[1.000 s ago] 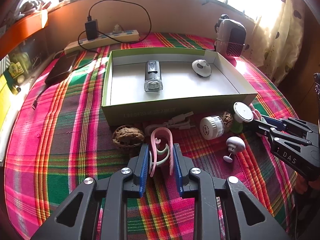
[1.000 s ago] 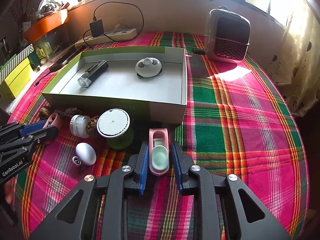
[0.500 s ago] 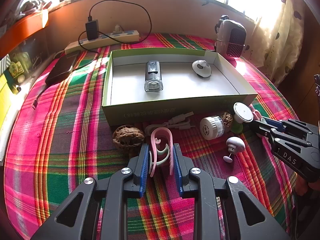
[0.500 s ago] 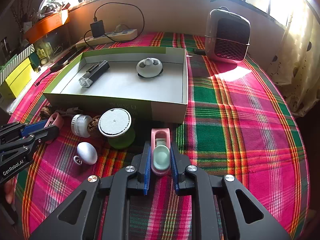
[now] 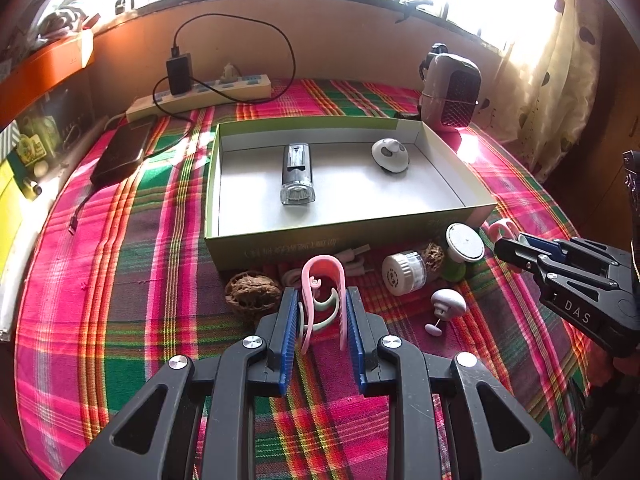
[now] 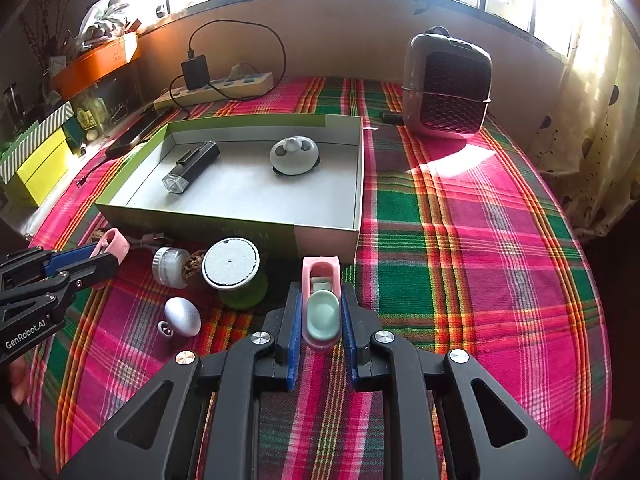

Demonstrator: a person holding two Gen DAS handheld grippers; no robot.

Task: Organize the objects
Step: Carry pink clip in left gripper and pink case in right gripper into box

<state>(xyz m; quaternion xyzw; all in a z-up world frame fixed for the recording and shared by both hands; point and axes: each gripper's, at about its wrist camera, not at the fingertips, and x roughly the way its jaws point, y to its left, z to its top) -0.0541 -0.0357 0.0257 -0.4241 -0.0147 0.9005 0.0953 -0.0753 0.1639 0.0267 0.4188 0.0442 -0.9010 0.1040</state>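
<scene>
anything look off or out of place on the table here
Nothing looks spilled or broken. The open box holds only a flashlight and a white round gadget; the other small items lie loose on the cloth in front of it.

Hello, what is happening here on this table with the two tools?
A person is sorting small items into the green box. The left gripper has its jaws around a pink clip. The right gripper has just closed on a pink and mint toy. Both items are still low over the plaid cloth. A torch and a white gadget already lie in the box.
</scene>
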